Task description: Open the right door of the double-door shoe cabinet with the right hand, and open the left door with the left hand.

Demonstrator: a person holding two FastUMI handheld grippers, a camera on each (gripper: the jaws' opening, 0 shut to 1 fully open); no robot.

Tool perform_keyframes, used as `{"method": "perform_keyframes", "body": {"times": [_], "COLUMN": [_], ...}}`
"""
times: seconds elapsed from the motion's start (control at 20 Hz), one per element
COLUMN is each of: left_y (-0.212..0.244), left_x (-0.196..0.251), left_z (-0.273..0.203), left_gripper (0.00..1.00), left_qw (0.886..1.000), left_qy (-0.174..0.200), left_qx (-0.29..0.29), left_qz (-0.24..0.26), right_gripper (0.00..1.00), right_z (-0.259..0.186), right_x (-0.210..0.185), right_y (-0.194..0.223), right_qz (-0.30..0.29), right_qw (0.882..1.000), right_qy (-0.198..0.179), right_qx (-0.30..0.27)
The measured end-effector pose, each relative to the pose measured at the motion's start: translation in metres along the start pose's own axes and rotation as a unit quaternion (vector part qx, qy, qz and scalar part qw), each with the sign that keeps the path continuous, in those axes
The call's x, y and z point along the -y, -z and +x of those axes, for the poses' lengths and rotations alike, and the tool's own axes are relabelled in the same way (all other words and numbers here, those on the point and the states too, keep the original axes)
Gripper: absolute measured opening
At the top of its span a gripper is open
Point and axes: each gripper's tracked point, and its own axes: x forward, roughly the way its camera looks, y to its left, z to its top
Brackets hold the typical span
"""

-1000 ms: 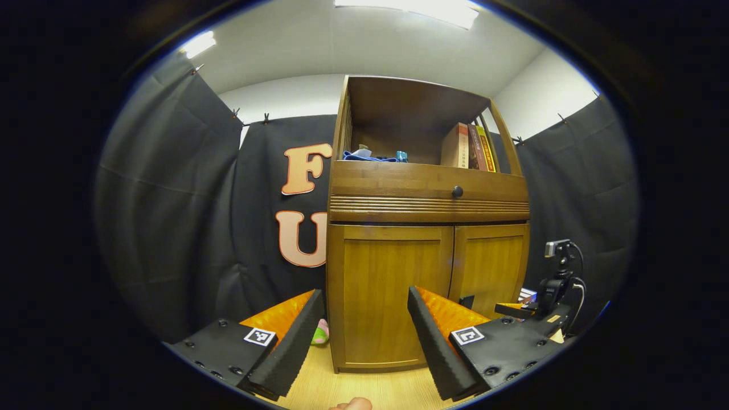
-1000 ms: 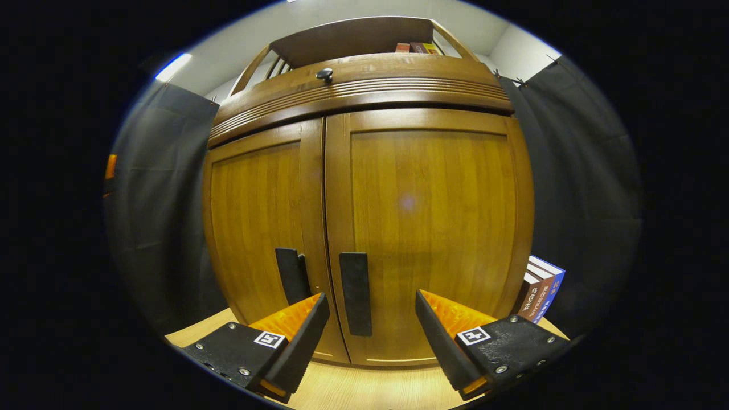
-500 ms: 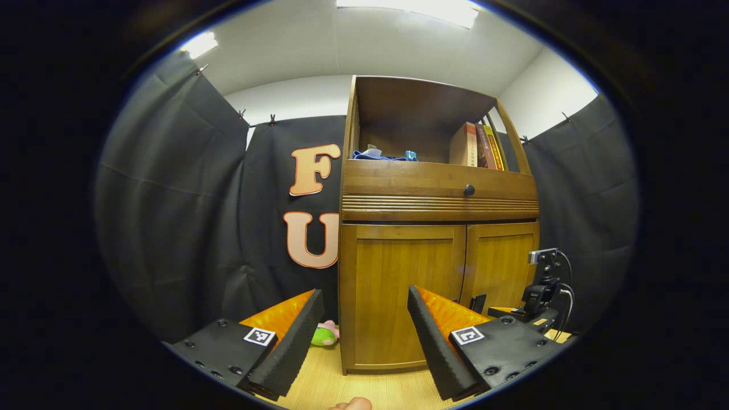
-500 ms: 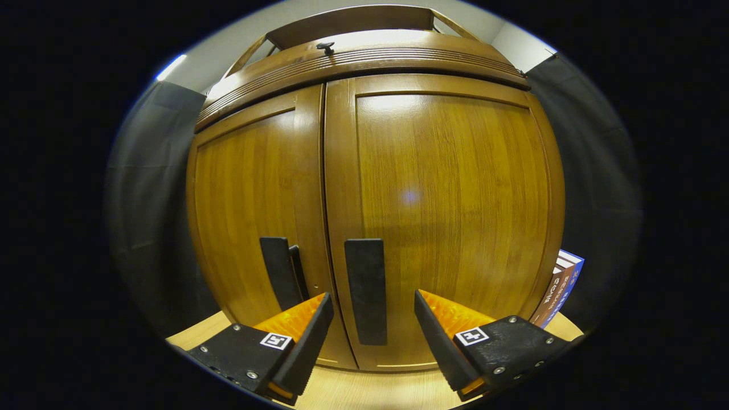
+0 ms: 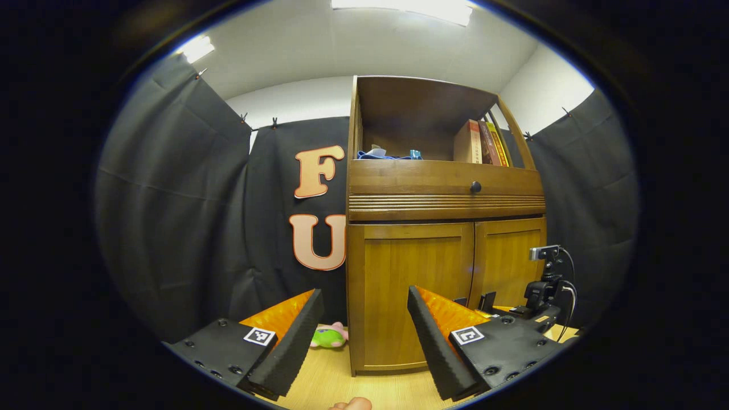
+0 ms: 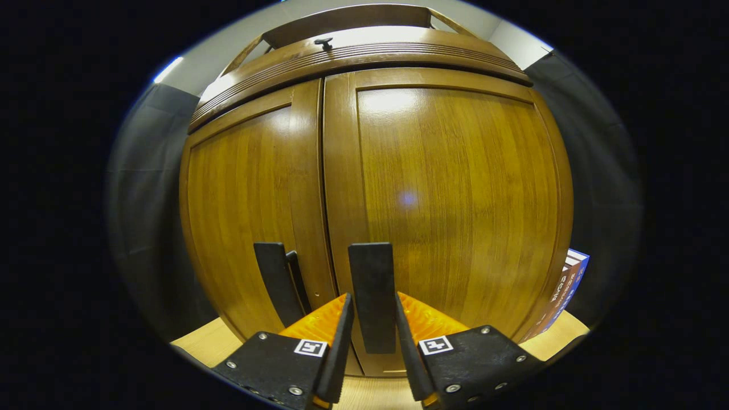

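Wooden double-door shoe cabinet, standing on a pale floor against the black cloth wall, both doors shut. In the right gripper view, the right gripper brackets the dark vertical handle of the right door; its fingers stand narrowly apart, one on each side of the bar, and whether both pads press on it cannot be told. The left door's handle lies just beside, across the centre seam. In the left gripper view, the left gripper hangs wide open and empty, well apart from the cabinet, with the left door straight ahead between its fingers and the right gripper farther off at the doors.

Likely risks: if the fingers close low on the bar or only graze it, a pull may slip them off and leave the door shut. A pull straight back, rather than along the hinge arc, may twist the grip loose. The neighbouring handle sits close enough that the near finger could snag it. Books stand beside the cabinet where the door would swing.
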Motion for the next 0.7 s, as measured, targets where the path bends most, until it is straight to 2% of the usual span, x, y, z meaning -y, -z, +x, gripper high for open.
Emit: {"method": "perform_keyframes", "body": {"times": [0.05, 0.1, 0.15, 0.3, 0.35, 0.4, 0.45, 0.5, 0.55, 0.7], "left_y": [-0.001, 0.000, -0.001, -0.001, -0.002, -0.002, -0.002, -0.002, -0.002, 0.006], "left_x": [0.000, 0.000, 0.001, 0.003, 0.003, 0.003, 0.003, 0.003, 0.003, 0.003], "left_z": [-0.001, -0.002, -0.002, -0.007, -0.009, -0.011, -0.011, -0.012, -0.012, -0.011], "left_gripper": [0.98, 0.98, 0.97, 0.94, 0.94, 0.96, 0.95, 0.95, 0.95, 0.95], "left_qw": [1.000, 1.000, 1.000, 1.000, 1.000, 1.000, 1.000, 1.000, 1.000, 1.000], "left_qy": [-0.002, -0.003, -0.002, -0.001, -0.002, -0.003, -0.004, -0.005, -0.004, -0.004], "left_qx": [0.001, 0.001, 0.001, 0.002, 0.003, 0.004, 0.005, 0.005, 0.004, -0.007], "left_qz": [0.002, 0.003, 0.003, 0.003, 0.004, 0.005, 0.005, 0.005, 0.004, -0.003], "right_gripper": [0.32, 0.27, 0.37, 0.34, 0.43, 0.22, 0.42, 0.41, 0.31, 0.30], "right_z": [-0.001, -0.001, 0.000, -0.004, -0.005, -0.007, -0.010, -0.013, -0.016, -0.028], "right_x": [0.001, 0.000, 0.000, 0.000, 0.000, 0.000, 0.000, 0.001, 0.001, 0.003], "right_y": [0.000, 0.000, 0.001, 0.001, 0.002, 0.002, 0.003, 0.002, 0.002, 0.003], "right_qz": [0.002, 0.001, -0.003, -0.009, -0.010, -0.012, -0.014, -0.016, -0.018, -0.019], "right_qw": [1.000, 1.000, 1.000, 1.000, 1.000, 1.000, 1.000, 1.000, 1.000, 1.000], "right_qy": [0.000, -0.001, -0.001, -0.001, -0.002, -0.003, -0.005, -0.007, -0.008, -0.014], "right_qx": [-0.002, -0.002, -0.005, -0.006, -0.006, -0.006, -0.006, -0.005, -0.005, -0.009]}}
